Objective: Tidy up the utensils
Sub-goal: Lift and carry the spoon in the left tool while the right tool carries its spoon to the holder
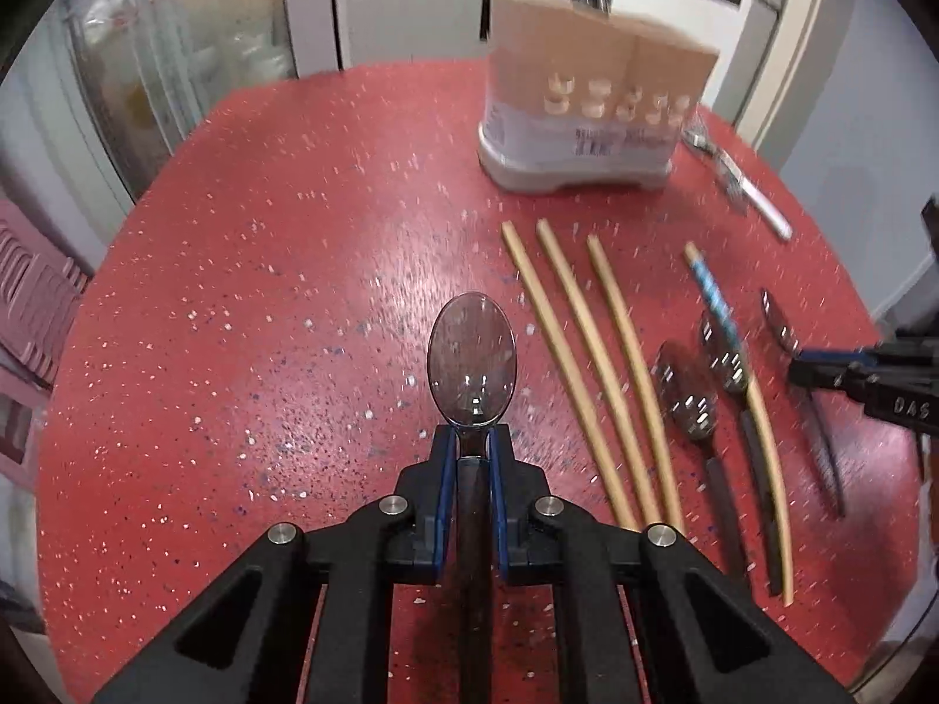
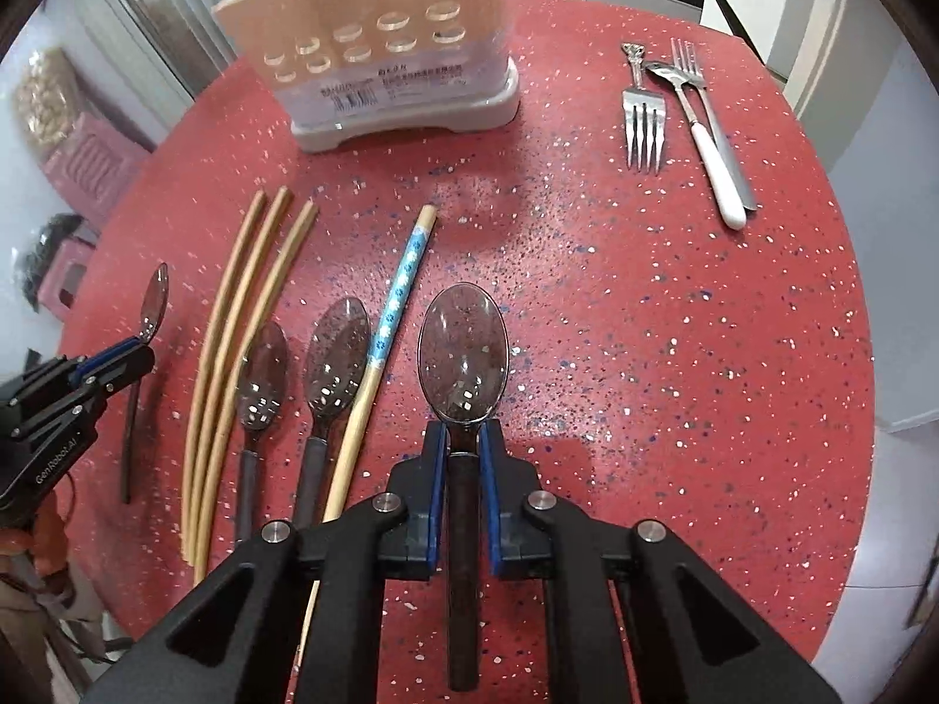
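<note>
My left gripper (image 1: 472, 440) is shut on the dark handle of a smoky clear spoon (image 1: 472, 352), held a little above the red speckled table (image 1: 264, 322). My right gripper (image 2: 463, 434) is shut on a matching spoon (image 2: 463, 352), bowl pointing away. The right wrist view also shows the left gripper (image 2: 138, 346) at the left edge with its spoon (image 2: 154, 299). Two more such spoons (image 2: 264, 375) (image 2: 337, 358) lie between three plain chopsticks (image 2: 235, 352) and a blue-patterned chopstick (image 2: 399, 293). The utensil holder (image 2: 381, 53) stands at the far side.
Two metal forks (image 2: 645, 123) and a white-handled spoon (image 2: 713, 170) lie at the far right of the table. Pink stools (image 2: 88, 164) and cabinets surround the round table. The table's right half (image 2: 675, 381) holds nothing else.
</note>
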`<state>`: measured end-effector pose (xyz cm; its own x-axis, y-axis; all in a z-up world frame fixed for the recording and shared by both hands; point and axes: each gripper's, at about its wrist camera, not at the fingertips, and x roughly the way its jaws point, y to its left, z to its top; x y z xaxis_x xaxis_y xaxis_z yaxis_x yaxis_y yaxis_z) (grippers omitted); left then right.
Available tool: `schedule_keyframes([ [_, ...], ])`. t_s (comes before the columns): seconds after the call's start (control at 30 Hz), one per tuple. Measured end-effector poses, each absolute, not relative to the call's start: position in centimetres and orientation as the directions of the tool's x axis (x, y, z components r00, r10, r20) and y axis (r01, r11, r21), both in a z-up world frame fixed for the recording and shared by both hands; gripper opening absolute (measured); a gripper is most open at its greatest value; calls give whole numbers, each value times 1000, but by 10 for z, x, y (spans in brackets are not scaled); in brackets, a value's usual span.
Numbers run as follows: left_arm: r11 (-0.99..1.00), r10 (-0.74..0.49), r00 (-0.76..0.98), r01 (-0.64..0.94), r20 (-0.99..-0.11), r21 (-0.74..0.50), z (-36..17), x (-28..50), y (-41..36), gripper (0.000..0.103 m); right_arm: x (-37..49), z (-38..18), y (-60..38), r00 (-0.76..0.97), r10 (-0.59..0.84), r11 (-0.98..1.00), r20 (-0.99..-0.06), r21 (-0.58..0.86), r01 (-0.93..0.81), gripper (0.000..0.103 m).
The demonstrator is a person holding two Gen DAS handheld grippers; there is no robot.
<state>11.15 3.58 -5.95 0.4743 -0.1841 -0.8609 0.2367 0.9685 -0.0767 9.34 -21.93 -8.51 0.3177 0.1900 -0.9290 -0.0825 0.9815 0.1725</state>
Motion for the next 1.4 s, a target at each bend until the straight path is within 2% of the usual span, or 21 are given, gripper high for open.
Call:
schedule_keyframes([
  [0.33, 968, -244, 595, 200, -766, -153, -15, 105, 39, 34, 76, -49, -238, 417, 281, 958, -864, 276, -73, 13],
  [0.6, 963, -269, 656, 184, -705, -196, 20, 113, 41, 34, 74, 4, -239, 524, 334, 937, -783, 335, -97, 13],
  [1.2, 951, -290, 785, 174, -547, -255, 101, 180, 23, 34, 142, 81, -235, 646, 384, 912, -660, 379, -155, 13],
  [1.4, 944, -278, 812, 133, -513, -301, 108, 215, 19, 34, 174, 98, -233, 702, 386, 906, -599, 388, -168, 13],
])
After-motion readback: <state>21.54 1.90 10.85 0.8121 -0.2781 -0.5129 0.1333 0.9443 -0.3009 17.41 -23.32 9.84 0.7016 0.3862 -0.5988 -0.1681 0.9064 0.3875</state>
